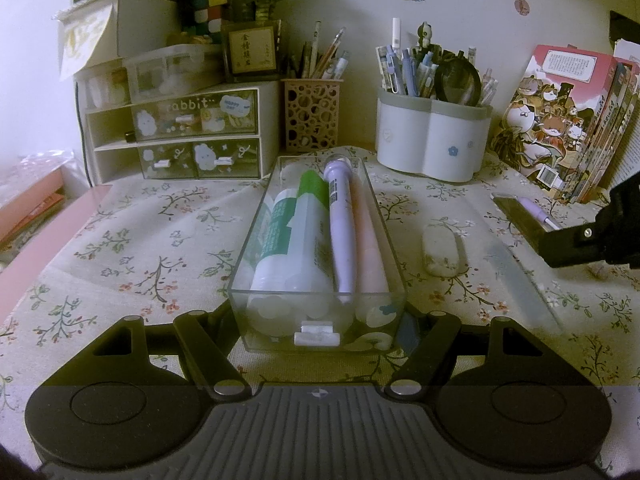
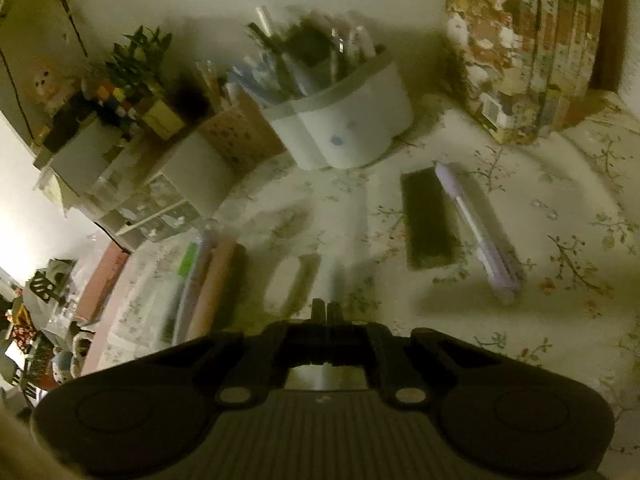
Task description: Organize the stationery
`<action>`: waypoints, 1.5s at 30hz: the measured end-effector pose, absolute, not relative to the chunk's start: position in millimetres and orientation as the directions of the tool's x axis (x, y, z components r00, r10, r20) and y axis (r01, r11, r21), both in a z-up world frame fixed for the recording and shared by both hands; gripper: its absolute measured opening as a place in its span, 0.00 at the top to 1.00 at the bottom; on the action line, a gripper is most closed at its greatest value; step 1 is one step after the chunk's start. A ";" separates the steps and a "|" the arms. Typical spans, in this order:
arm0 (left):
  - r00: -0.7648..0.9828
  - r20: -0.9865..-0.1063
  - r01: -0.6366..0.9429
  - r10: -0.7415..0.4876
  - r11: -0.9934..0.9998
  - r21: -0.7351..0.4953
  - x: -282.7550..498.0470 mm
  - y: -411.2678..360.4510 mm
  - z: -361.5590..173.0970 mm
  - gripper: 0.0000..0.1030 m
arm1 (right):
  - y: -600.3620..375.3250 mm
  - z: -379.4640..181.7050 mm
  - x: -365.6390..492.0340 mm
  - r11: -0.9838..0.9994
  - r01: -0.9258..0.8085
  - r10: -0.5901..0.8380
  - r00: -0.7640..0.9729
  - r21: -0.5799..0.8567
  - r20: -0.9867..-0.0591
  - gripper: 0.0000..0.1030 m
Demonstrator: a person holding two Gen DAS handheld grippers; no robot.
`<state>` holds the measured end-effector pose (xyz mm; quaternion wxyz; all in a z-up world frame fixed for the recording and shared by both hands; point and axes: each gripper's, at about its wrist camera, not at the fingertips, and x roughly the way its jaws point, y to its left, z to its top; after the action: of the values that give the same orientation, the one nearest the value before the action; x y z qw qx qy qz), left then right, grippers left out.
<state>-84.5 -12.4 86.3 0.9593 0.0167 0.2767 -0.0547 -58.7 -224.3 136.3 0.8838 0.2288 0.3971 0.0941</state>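
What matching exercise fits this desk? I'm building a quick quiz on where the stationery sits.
Things:
1. clear tray
2. eraser
3. white pen holder
4. books

Places:
A. at the back by the wall, full of pens
B. leaning at the far right
C. between the fingers of the left hand-held gripper
D. lying on the floral cloth, right of the tray

Pairs: 1-C, 2-D, 3-A, 4-B
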 end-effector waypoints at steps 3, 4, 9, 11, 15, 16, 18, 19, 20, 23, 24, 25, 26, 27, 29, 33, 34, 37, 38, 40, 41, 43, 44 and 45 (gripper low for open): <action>0.841 -0.532 0.114 -0.097 0.993 0.001 -84.7 -12.1 86.3 0.30 | -220.6 131.7 -54.0 0.895 0.024 0.325 0.649 0.445 -0.688 0.96; 0.841 -0.533 0.114 -0.096 0.993 0.001 -84.5 -12.6 86.4 0.30 | -219.2 128.5 -52.4 0.902 0.023 0.321 0.634 0.432 -0.703 0.96; 0.841 -0.533 0.114 -0.095 0.993 0.003 -84.4 -12.4 86.4 0.30 | -210.7 132.2 -54.2 0.920 -0.016 0.318 0.613 0.391 -0.723 0.79; 0.841 -0.533 0.113 -0.095 0.994 0.002 -84.4 -12.7 86.4 0.30 | -208.6 133.8 -55.2 0.919 -0.022 0.321 0.621 0.393 -0.715 0.66; 0.841 -0.533 0.114 -0.095 0.993 0.003 -84.5 -13.1 86.6 0.30 | -196.1 124.4 -53.1 0.929 -0.049 0.326 0.577 0.367 -0.749 0.67; 0.841 -0.533 0.114 -0.095 0.993 0.002 -84.5 -13.0 86.6 0.30 | -192.8 124.0 -55.5 0.937 -0.061 0.312 0.593 0.344 -0.742 0.69; 0.841 -0.532 0.112 -0.095 0.994 0.000 -84.6 -13.0 86.7 0.30 | -191.1 122.1 -56.6 0.945 -0.055 0.290 0.602 0.324 -0.744 0.81; 0.842 -0.531 0.112 -0.097 0.994 -0.004 -84.7 -12.4 86.8 0.30 | -192.3 120.0 -57.1 0.939 -0.056 0.301 0.614 0.339 -0.730 0.81; 0.842 -0.530 0.112 -0.099 0.994 -0.009 -84.9 -11.8 86.9 0.30 | -193.9 118.1 -58.1 0.933 -0.053 0.308 0.623 0.355 -0.719 0.81; 0.841 -0.533 0.107 -0.090 0.994 0.002 -84.7 -13.2 87.1 0.30 | -194.4 117.1 -60.1 0.929 -0.042 0.309 0.633 0.367 -0.710 0.81; 0.841 -0.534 0.107 -0.087 0.994 0.007 -84.7 -14.0 87.2 0.30 | -194.2 117.4 -60.1 0.929 -0.041 0.309 0.631 0.367 -0.711 0.81; 0.841 -0.534 0.108 -0.088 0.994 0.005 -84.8 -13.7 87.2 0.30 | -195.4 117.9 -60.9 0.927 -0.039 0.311 0.632 0.372 -0.710 0.81; 0.841 -0.533 0.108 -0.091 0.994 0.001 -85.0 -13.0 87.2 0.30 | -197.2 118.1 -61.5 0.922 -0.035 0.319 0.636 0.387 -0.703 0.81; 0.841 -0.534 0.108 -0.090 0.994 0.002 -84.9 -12.9 87.4 0.30 | -198.8 118.4 -61.7 0.915 -0.030 0.328 0.637 0.403 -0.697 0.81; 0.841 -0.534 0.108 -0.089 0.994 0.005 -84.9 -11.5 87.3 0.30 | -202.6 118.4 -60.8 0.900 -0.011 0.341 0.640 0.435 -0.689 0.81; 0.841 -0.534 0.108 -0.089 0.994 0.004 -84.8 -11.3 87.2 0.30 | -207.1 123.1 -60.6 0.879 -0.006 0.362 0.659 0.477 -0.659 0.81; 0.841 -0.534 0.108 -0.089 0.994 0.005 -84.8 -11.1 87.3 0.30 | -207.6 124.1 -60.6 0.870 -0.006 0.372 0.664 0.493 -0.649 0.81; 0.841 -0.534 0.108 -0.088 0.994 0.007 -84.9 -11.4 87.0 0.30 | -207.1 125.5 -60.0 0.856 0.003 0.384 0.665 0.517 -0.640 0.81; 0.841 -0.534 0.109 -0.088 0.994 0.007 -84.9 -10.9 87.0 0.30 | -207.0 126.1 -59.3 0.853 0.005 0.386 0.667 0.522 -0.637 0.81; 0.841 -0.534 0.108 -0.088 0.994 0.006 -84.9 -11.5 87.1 0.30 | -207.7 126.8 -58.2 0.839 0.006 0.400 0.672 0.545 -0.623 0.81; 0.841 -0.534 0.108 -0.088 0.994 0.007 -84.8 -11.7 87.2 0.30 | -208.5 126.4 -57.6 0.829 0.010 0.408 0.672 0.559 -0.618 0.81; 0.840 -0.535 0.109 -0.088 0.994 0.007 -84.9 -11.4 87.2 0.30 | -209.2 124.9 -55.2 0.810 0.022 0.428 0.661 0.586 -0.616 0.81; 0.840 -0.535 0.109 -0.088 0.994 0.007 -84.9 -11.4 87.2 0.30 | -208.4 125.2 -54.2 0.808 0.025 0.430 0.658 0.589 -0.618 0.81; 0.840 -0.535 0.109 -0.088 0.994 0.007 -85.0 -11.4 87.2 0.30 | -207.2 126.7 -53.6 0.809 0.021 0.430 0.660 0.587 -0.616 0.81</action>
<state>-85.0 -11.4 87.2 0.9591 0.0187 0.2778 -0.0514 -53.6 -207.2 126.7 0.8651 0.2855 0.3952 0.1180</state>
